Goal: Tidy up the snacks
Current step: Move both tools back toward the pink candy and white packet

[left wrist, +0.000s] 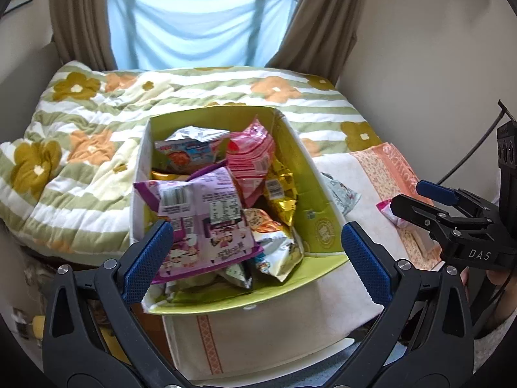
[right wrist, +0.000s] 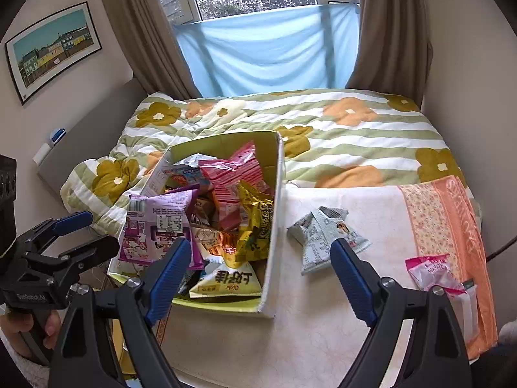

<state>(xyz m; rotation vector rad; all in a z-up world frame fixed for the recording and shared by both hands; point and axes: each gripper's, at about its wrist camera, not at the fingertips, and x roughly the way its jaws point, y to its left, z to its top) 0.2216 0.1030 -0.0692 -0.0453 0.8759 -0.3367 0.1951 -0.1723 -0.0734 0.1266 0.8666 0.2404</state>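
The left tool point(left wrist: 255, 245) hangs wide open and empty above a green-lined box point(left wrist: 318, 200) crammed with snack packets, a purple packet point(left wrist: 206, 213) on top. The box sits on a towel point(left wrist: 365, 207) spread over the bed's floral quilt point(left wrist: 80, 148). The right tool point(left wrist: 420, 200) is at the right edge.

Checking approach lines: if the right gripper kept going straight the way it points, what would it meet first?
Probably the box's near right wall, or the pale towel beside it; the right gripper is open and empty. Depth is unclear.
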